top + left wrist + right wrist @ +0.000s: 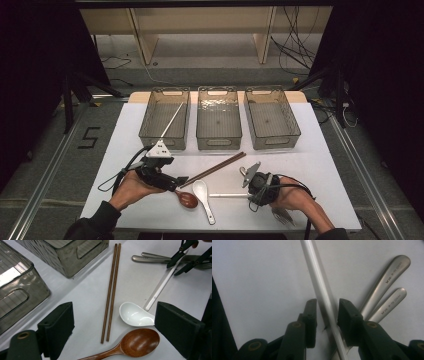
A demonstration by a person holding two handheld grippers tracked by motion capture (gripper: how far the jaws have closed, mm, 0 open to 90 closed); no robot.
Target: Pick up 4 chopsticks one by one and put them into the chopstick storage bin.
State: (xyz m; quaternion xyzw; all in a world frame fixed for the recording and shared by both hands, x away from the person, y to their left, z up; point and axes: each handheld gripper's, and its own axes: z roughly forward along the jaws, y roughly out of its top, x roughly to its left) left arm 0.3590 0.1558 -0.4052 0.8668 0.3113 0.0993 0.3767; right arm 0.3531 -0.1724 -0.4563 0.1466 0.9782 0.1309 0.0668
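Sorting cutlery into the bins looks barely begun: one white chopstick (pixel 171 120) is lying slanted in the left bin (pixel 165 118), while the middle bin (pixel 218 118) and right bin (pixel 271 118) are holding nothing I can make out.

Right gripper (pixel 325 315) is straddling the second white chopstick (pixel 322 297) on the table; its jaws are narrowed around the stick, but a sliver of gap is showing on each side, so no grip yet by my reading. Two steel handles (pixel 384 287) are lying just beside it.

Left gripper (pixel 113 322) is hanging wide open, holding nothing, above the near ends of the brown chopstick pair (pixel 111 290), with the white soup spoon (pixel 135 314) and wooden spoon (pixel 136 342) just beside.

Left to do, as I judge it: nearly everything.

Surface is a white tabletop (pixel 320 165), bins ranged along its far edge. Room around is dim, with grey floor, floor rails, trailing cables and pale wooden furniture behind.
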